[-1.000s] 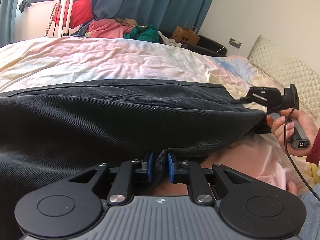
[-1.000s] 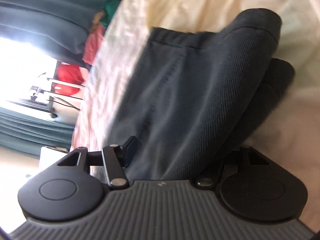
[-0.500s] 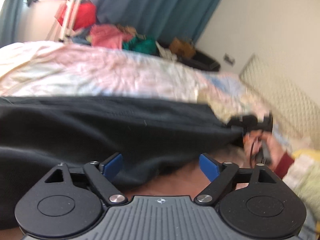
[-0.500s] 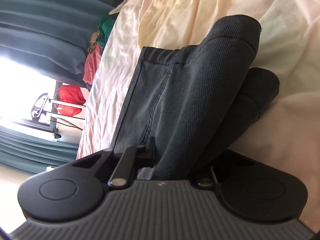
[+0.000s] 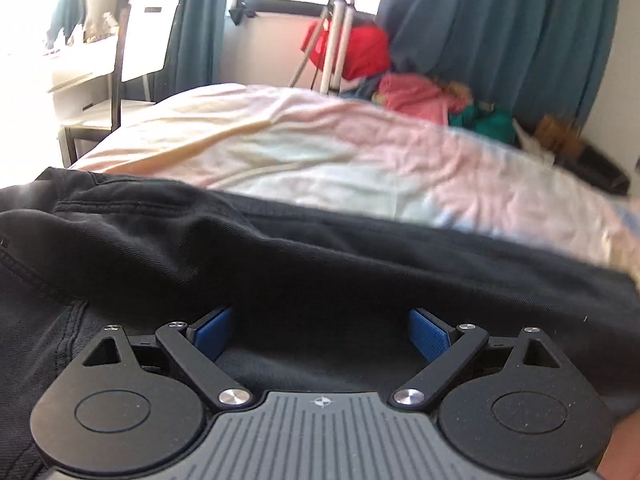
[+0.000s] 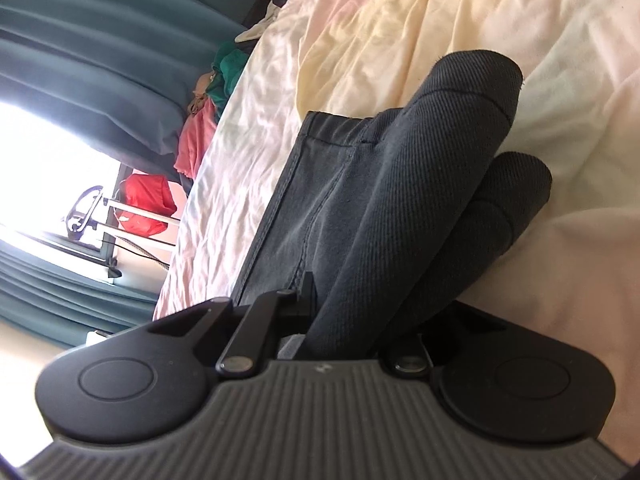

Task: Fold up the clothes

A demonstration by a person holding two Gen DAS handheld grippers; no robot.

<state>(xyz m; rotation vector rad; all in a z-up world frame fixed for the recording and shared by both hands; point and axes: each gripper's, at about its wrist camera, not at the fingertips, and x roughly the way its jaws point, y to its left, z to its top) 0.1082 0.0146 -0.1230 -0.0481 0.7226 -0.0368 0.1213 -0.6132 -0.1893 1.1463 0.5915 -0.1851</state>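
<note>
Since a sec ago my left gripper (image 5: 320,330) has let go of the dark trousers (image 5: 280,264): jaws have just been opening, now wide, blue pads (image 5: 210,330) clear of the cloth, fabric lying loose between and under them. It's also swung toward the window end; waistband seam now at left of view. My right gripper (image 6: 344,308) went the other way, closed down narrow & now clamped on a thick fold of the same trousers (image 6: 400,200). Garment lies on the pastel bedsheet (image 5: 320,148), leg ends doubled over w/ two rounded folds showing. Progress, I'd say: lengthwise fold looks done, at least one cross-fold left, then smoothing. Clothes pile (image 5: 420,92) by the curtain is prob. next.
</note>
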